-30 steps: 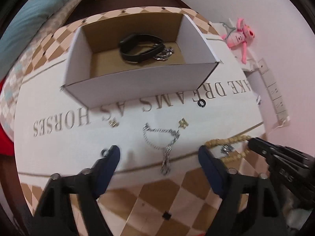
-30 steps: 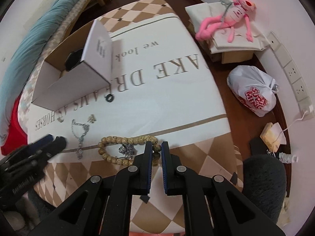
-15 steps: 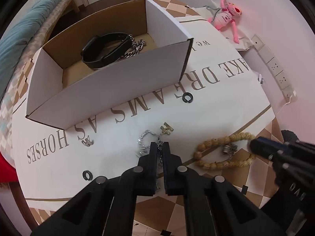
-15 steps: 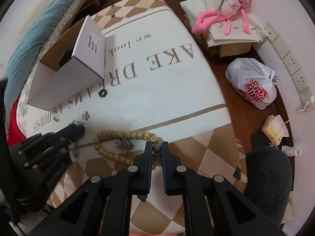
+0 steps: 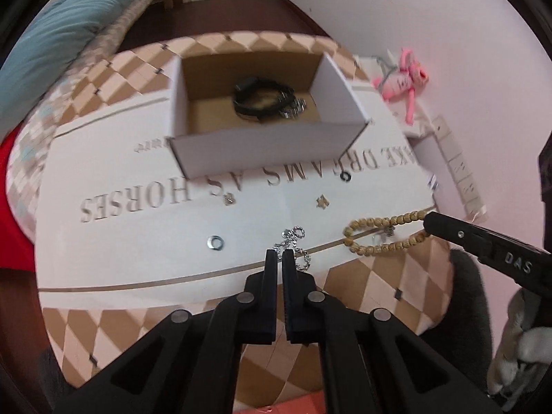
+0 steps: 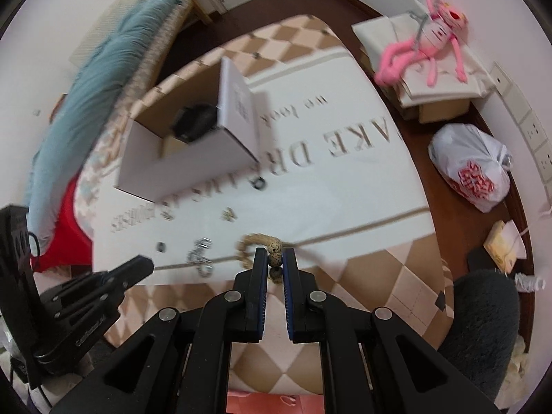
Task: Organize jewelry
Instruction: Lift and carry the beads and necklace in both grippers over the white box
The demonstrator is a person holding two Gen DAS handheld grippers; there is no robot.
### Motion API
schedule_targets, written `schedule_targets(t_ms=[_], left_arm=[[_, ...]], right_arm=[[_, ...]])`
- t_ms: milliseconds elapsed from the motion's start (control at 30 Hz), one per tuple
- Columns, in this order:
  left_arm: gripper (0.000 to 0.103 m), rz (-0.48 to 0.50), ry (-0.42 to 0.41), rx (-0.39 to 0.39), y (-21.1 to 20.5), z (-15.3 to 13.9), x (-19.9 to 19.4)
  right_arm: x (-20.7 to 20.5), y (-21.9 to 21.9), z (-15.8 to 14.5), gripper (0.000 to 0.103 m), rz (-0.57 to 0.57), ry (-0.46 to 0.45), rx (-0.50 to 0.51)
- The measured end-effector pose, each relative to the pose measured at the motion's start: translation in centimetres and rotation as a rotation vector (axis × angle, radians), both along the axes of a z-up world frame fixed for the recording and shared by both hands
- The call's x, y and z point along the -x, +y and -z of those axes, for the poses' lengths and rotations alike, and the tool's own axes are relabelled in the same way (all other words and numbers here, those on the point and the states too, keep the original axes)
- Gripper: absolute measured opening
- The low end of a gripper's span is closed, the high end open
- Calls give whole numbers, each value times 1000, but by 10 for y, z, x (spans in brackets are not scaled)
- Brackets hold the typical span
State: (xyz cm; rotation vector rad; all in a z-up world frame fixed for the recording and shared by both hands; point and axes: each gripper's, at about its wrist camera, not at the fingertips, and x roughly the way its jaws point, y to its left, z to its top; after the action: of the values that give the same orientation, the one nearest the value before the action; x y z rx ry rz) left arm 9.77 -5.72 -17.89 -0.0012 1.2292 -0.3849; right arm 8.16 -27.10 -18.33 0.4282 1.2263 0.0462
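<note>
Left wrist view: left gripper (image 5: 279, 258), wide open a second earlier, was clamped on chain (image 5: 294, 246); right gripper (image 6: 275, 262) was pinched on beads (image 5: 386, 234) at 3 o'clock, both ready for box (image 5: 262, 153).

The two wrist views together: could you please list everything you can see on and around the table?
Cardboard box: one, white outside, brown inside, far side of table.
Strap bracelet: one, black, inside box beside a metal chain.
Silver chain: one, table front, at left fingertips.
Bead bracelet: one, tan, table front right.
Rings: two, dark near box, silver front left.
Small charms: gold, silver, mid-table.
Pink plush: one, on side stack.
Plastic bag: one, white, floor.
Left gripper: shut on chain.
Right gripper: shut on beads.
</note>
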Motion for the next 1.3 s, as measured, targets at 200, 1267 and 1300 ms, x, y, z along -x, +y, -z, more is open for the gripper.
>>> schedule_targets(t_ms=[200,1267,1300], left_arm=[[1,1,-5,82,9,-22,-4],[58,-92,109,-82,-16,59,-16],[58,-83,111,-80,-21,60,-17]], right_arm=[[-9,9,-34,9,-31,-62,-14],[-17,19,63,10,-145,145,301],[-17,19,64,10,-145,140,300]])
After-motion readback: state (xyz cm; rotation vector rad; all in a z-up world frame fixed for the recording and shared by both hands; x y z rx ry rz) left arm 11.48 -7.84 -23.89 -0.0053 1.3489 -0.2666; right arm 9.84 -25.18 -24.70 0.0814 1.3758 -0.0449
